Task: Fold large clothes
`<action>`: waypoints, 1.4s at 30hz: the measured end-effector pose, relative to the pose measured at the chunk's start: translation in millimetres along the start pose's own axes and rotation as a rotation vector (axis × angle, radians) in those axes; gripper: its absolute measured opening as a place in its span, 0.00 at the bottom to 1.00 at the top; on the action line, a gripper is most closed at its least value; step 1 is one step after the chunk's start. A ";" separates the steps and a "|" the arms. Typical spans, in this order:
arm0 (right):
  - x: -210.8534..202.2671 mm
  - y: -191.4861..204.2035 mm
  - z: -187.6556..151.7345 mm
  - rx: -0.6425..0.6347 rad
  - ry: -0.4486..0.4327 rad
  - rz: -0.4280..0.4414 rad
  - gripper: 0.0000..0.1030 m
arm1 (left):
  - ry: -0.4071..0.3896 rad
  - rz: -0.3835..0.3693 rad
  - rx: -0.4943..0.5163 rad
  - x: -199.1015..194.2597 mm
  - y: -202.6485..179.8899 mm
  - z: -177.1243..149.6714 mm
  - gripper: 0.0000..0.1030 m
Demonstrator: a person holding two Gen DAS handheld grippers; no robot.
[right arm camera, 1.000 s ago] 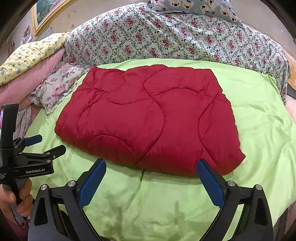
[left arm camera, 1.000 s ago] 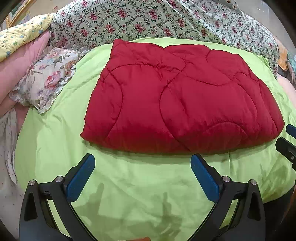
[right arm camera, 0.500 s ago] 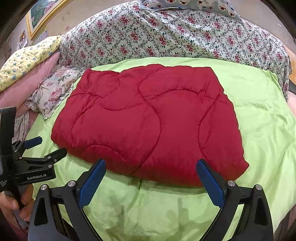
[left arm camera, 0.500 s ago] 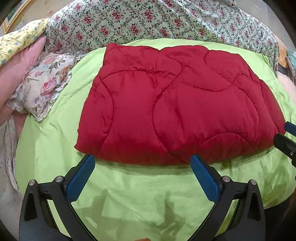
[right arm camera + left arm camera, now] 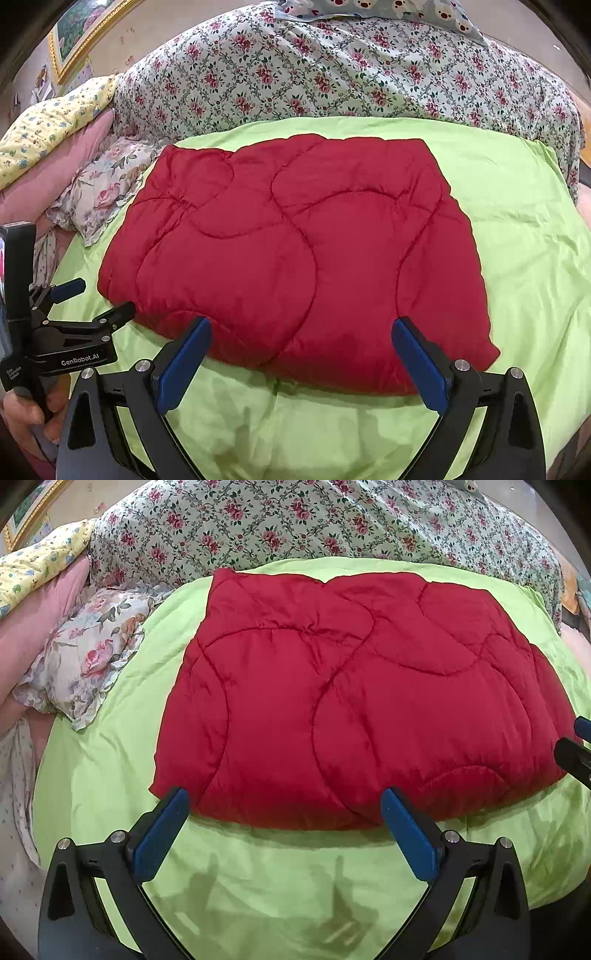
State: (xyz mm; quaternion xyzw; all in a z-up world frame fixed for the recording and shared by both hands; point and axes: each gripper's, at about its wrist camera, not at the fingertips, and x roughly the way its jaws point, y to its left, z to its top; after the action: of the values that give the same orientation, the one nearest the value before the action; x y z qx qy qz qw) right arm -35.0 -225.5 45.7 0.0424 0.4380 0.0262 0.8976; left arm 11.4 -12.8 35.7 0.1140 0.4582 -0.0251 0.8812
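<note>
Reading "GenRobot.AI" on your left gripper [image 5: 92, 301] at nine o'clock, jaws apart; your right gripper [image 5: 301, 339] is gaping too, the folded red quilt [image 5: 295, 254] lying at twelve, smaller lettering illegible.

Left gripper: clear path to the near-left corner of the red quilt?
Probably yes. The left gripper is open, its fingertips at the red quilt near edge. Only bare green sheet lies beside that corner; the floral pillow sits farther off.
</note>
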 end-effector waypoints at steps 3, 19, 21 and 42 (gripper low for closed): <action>1.3 0.7 5.3 -0.006 -0.005 0.000 0.96 | -0.003 -0.001 -0.007 1.5 1.3 3.9 1.00; 10.9 -0.2 18.3 -0.005 -0.004 0.005 0.96 | -0.014 0.013 -0.022 12.2 4.9 17.9 1.00; 13.2 -2.0 19.9 -0.004 -0.002 0.006 0.96 | -0.011 0.011 -0.024 13.8 5.6 19.5 1.00; 21.5 -9.1 25.7 0.006 0.011 0.007 0.96 | -0.004 0.003 -0.032 22.5 8.9 31.7 1.00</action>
State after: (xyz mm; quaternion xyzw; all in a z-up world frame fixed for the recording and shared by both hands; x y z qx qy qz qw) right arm -1.4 -234.0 43.7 0.0465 0.4429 0.0284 0.8949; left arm 51.2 -10.0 36.6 0.1004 0.4564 -0.0165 0.8839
